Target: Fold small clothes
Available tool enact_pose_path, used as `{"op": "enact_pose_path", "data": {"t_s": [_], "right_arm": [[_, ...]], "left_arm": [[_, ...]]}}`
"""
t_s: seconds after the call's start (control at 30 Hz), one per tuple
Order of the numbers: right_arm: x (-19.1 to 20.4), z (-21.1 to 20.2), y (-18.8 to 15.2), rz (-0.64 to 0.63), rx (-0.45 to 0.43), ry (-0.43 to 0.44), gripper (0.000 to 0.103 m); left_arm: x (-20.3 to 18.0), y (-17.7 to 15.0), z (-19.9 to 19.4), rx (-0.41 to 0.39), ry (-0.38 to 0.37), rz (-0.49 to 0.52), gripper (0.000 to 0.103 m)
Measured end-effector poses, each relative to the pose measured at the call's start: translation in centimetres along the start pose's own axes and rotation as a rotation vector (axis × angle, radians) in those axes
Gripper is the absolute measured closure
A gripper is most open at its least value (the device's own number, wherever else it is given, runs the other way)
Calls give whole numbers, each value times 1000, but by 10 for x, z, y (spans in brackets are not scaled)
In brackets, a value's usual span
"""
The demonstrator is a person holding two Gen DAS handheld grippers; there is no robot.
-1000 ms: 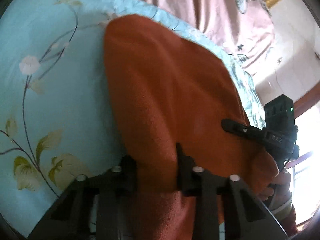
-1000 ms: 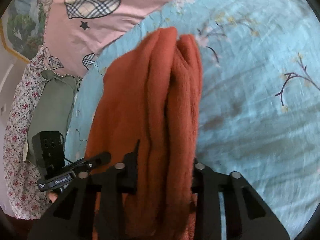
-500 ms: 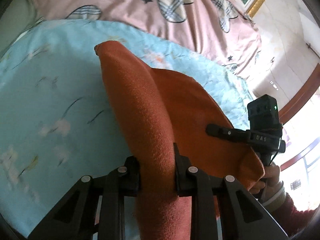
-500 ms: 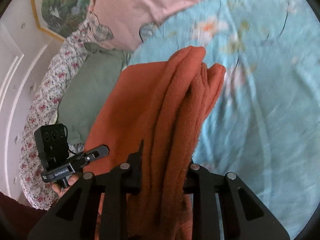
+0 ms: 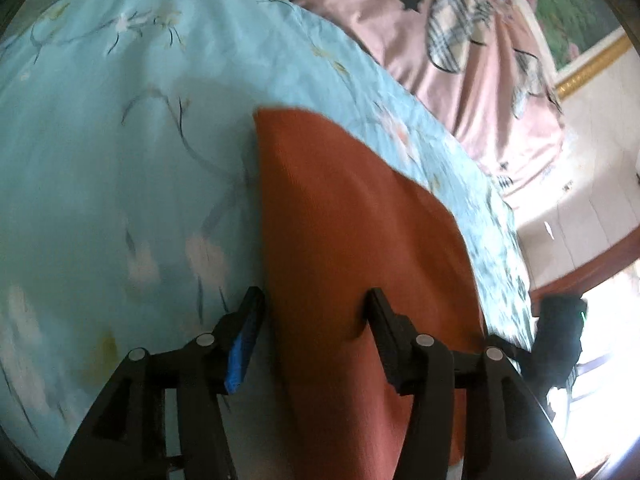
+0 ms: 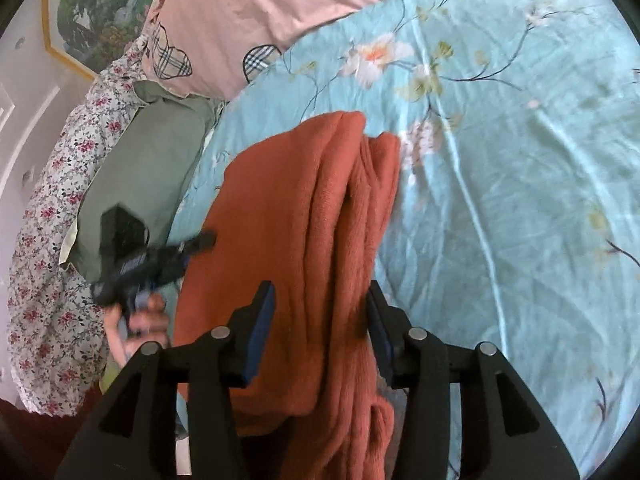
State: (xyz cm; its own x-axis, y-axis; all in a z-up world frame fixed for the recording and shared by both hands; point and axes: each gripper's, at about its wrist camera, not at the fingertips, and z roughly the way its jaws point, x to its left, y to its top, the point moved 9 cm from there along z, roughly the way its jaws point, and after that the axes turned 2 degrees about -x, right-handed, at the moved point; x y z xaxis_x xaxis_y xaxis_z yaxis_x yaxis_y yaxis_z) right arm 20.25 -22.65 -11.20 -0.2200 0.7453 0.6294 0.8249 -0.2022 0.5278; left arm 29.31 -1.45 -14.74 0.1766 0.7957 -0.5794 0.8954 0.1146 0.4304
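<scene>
A rust-orange knitted garment (image 5: 340, 208) lies folded on the light blue flowered bedsheet (image 5: 120, 168). My left gripper (image 5: 316, 308) straddles its near edge with jaws opening. Its blue pad (image 5: 244, 340) stands clear of the cloth, while the other finger (image 5: 380, 320) rests against it. In the right wrist view the same garment (image 6: 304, 200) shows bunched folds along its right side. My right gripper (image 6: 320, 300) also has jaws opening around the cloth, with a gap at its left pad (image 6: 260, 320). A hand (image 6: 144, 320) holds the left tool at the garment's far side.
A pink quilt with plaid hearts (image 5: 460, 60) lies beyond the sheet. A green pillow (image 6: 140, 168) and a flowered cloth (image 6: 52, 220) sit at the bed's left side. A framed picture (image 6: 88, 12) hangs on the wall. Bare sheet (image 6: 500, 180) spreads to the right.
Both grippers were clamped on the raised garment; now their jaws stand wider and the cloth lies flatter on the sheet. The left tool has swung sideways and looks blurred.
</scene>
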Motion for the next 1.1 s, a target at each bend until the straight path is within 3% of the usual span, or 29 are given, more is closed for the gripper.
{"op": "enact_pose_path", "data": {"t_s": [0.1, 0.17, 0.2, 0.3, 0.43, 0.53, 0.57, 0.93, 1.0, 1.03, 1.1], "right_arm": [[2, -7, -5, 19, -16, 1, 56], [3, -13, -6, 27, -25, 1, 56], [4, -16, -6, 26, -30, 1, 56], [9, -24, -3, 10, -45, -3, 56], [16, -32, 6, -4, -80, 4, 56], [20, -29, 12, -18, -88, -1, 56], [21, -26, 13, -28, -86, -9, 56], [11, 23, 30, -84, -9, -124, 58], [8, 30, 30, -67, 4, -121, 69], [9, 32, 31, -60, 8, -116, 91], [17, 27, 37, -61, -7, -100, 91]], "left_arm": [[9, 37, 20, 0, 15, -12, 53], [18, 65, 31, -18, 51, -11, 84], [20, 76, 36, -26, 71, -10, 89], [22, 107, 35, -81, 106, -3, 94], [12, 115, 20, -117, 151, 49, 88], [3, 97, -2, -156, 195, 97, 69], [1, 87, -9, -163, 191, 98, 67], [-44, -32, -71, -170, 59, 172, 69], [-55, -51, -79, -160, 24, 200, 69], [-63, -60, -81, -156, 8, 217, 69], [-73, -75, -83, -136, -20, 255, 69]]}}
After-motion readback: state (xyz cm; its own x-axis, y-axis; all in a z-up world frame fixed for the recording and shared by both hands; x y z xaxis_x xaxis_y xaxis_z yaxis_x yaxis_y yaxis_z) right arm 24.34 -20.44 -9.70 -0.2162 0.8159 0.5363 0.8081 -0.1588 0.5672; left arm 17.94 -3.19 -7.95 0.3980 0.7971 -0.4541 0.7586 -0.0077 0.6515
